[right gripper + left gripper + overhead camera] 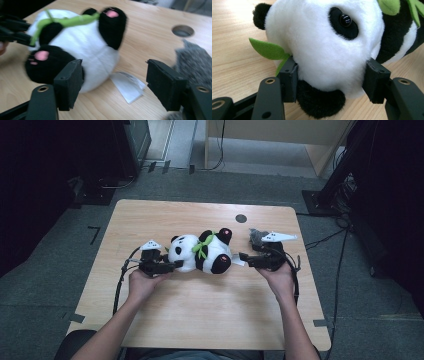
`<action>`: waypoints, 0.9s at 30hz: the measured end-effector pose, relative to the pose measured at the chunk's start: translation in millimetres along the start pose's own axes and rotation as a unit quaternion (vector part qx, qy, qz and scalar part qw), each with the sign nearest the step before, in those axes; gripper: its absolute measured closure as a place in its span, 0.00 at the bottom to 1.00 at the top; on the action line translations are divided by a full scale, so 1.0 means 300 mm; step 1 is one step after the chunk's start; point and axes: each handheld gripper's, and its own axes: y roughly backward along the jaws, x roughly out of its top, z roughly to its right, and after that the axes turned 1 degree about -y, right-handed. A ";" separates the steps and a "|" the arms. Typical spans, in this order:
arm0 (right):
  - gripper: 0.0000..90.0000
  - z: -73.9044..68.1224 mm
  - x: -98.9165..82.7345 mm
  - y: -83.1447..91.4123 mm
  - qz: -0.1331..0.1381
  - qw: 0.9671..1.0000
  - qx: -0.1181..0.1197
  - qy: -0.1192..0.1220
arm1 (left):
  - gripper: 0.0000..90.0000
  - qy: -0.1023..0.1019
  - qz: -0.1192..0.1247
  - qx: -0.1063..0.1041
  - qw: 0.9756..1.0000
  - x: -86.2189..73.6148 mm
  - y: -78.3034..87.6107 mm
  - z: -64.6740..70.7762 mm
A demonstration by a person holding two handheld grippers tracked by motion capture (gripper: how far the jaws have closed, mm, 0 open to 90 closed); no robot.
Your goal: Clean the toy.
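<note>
Panda (202, 252) on its side, mid-table (200, 315).
Your left gripper (329, 80) clamps its head (anchoring it); your right gripper (113, 83) gapes empty by the feet, white tag (128, 86) between its jaws.

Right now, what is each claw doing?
Left claw: closed on the head of the black-and-white plush panda.
Right claw: open, holding nothing, near the panda's bottom.

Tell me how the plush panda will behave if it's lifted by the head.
The plush panda is probably soft: its fur bulges between the left tool's pads. Likely light, so the body should dangle floppily. Lying on a rounded belly, it may roll if nudged.
</note>
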 end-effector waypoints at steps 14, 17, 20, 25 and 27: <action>0.13 -0.147 0.005 -0.098 -0.022 0.998 0.046 0.042 | 0.49 0.017 -0.002 -0.003 1.000 0.007 0.005 -0.003; 0.11 -0.148 -0.004 -0.134 -0.024 0.997 0.052 0.042 | 0.49 0.020 -0.001 -0.004 1.000 0.007 0.004 -0.006; 0.15 -0.147 -0.015 -0.174 -0.029 0.996 0.063 0.048 | 0.49 0.018 -0.001 -0.004 1.000 0.007 0.004 -0.005; 0.12 -0.156 -0.039 -0.226 -0.031 0.994 0.075 0.069 | 0.49 0.026 -0.002 -0.007 1.000 0.009 0.002 -0.006; 0.11 -0.164 -0.042 -0.243 -0.024 0.994 0.067 0.081 | 0.49 0.033 -0.001 -0.010 0.999 0.008 0.001 -0.009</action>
